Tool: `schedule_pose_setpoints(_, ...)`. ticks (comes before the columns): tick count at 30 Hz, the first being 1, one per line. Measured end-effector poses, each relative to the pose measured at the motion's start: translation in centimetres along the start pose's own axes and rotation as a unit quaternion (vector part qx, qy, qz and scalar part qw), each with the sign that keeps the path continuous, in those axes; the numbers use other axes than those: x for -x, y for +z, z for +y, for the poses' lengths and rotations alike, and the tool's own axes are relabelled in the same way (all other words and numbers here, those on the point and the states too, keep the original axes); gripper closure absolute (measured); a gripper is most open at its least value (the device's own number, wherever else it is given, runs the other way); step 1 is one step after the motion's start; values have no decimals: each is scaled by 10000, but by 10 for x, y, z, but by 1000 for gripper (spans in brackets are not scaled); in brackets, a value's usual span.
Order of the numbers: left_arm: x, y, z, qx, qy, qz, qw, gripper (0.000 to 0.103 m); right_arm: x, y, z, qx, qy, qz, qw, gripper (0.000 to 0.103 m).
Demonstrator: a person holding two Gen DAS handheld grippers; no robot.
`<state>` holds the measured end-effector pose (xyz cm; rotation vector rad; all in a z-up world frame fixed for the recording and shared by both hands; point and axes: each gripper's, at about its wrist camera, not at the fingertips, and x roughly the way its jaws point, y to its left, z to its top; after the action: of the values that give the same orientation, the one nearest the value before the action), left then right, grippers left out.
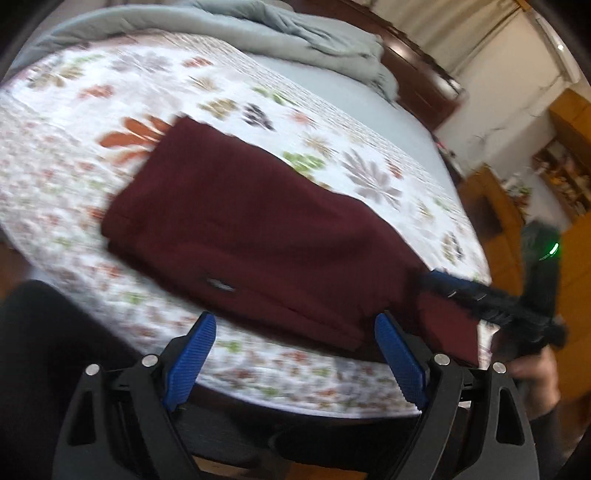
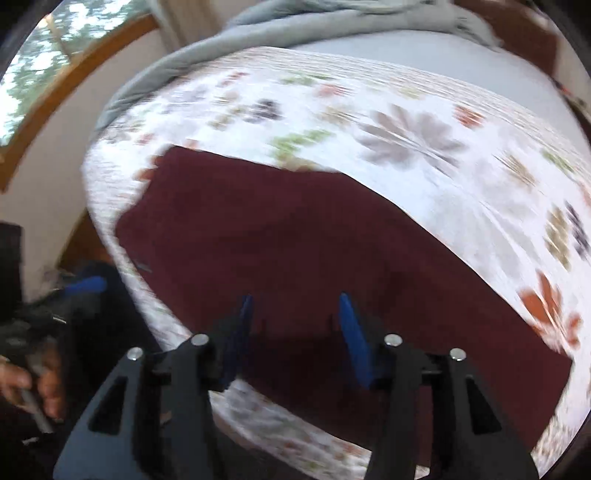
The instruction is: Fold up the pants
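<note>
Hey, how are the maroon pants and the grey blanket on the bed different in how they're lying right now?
The maroon pants lie flat and smooth near the front edge of the bed, while the grey blanket is bunched and wrinkled along the far side. The pants are dark red; the blanket is pale grey-blue. The pants lie on the floral bedspread, whereas the blanket sits mostly beyond it. Neither is gripped; both grippers are open above the bed.

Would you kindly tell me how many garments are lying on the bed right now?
1. The maroon pants lie folded on the floral bedspread near its front edge, with no other garment visible. The grey blanket heaped at the far end could hide something.
</note>
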<state>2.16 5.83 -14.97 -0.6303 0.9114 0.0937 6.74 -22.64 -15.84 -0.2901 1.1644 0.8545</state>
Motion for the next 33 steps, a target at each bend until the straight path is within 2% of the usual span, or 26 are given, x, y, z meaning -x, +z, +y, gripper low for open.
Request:
schedule_pose_setpoints(3,14,3,8,-66,147,-125,9998,15,-8,39,26,165,601,221,9978,46)
schedule_pose_setpoints(5,22,6,15,-69,213,-223,9995,15,-14,59,41,298,829,355,9955,35)
schedule_pose_setpoints(6,25,8,17,-63,214,-254,9994,15,-19,73,51,414,935,438,9938,33)
schedule_pose_setpoints(10,29,19,32,57,189,-334,9992,14,-44,115,83,865,961,700,9891,22)
schedule_pose_setpoints(14,26,28,49,199,162,-295,9992,14,-80,146,111,1287,822,1058,9826,19)
schedule_pose_setpoints(17,16,35,62,341,79,-198,9992,14,-100,157,123,1489,841,1259,9772,17)
schedule_pose_setpoints(20,-1,36,84,853,-356,134,9956,15,-119,172,135,1721,928,1515,9689,15)
schedule_pose_setpoints(24,-13,30,121,1798,-653,166,9814,15,-136,194,144,1936,962,1807,9595,14)
schedule_pose_setpoints(28,-23,24,141,2338,-825,220,9685,15,-146,208,145,2061,931,1913,9551,13)
schedule_pose_setpoints(32,-35,17,155,2897,-1172,311,9494,15,-156,213,142,2061,921,2023,9530,13)
schedule_pose_setpoints(33,-39,15,159,3059,-1378,315,9415,15,-158,213,141,2047,937,2033,9529,13)
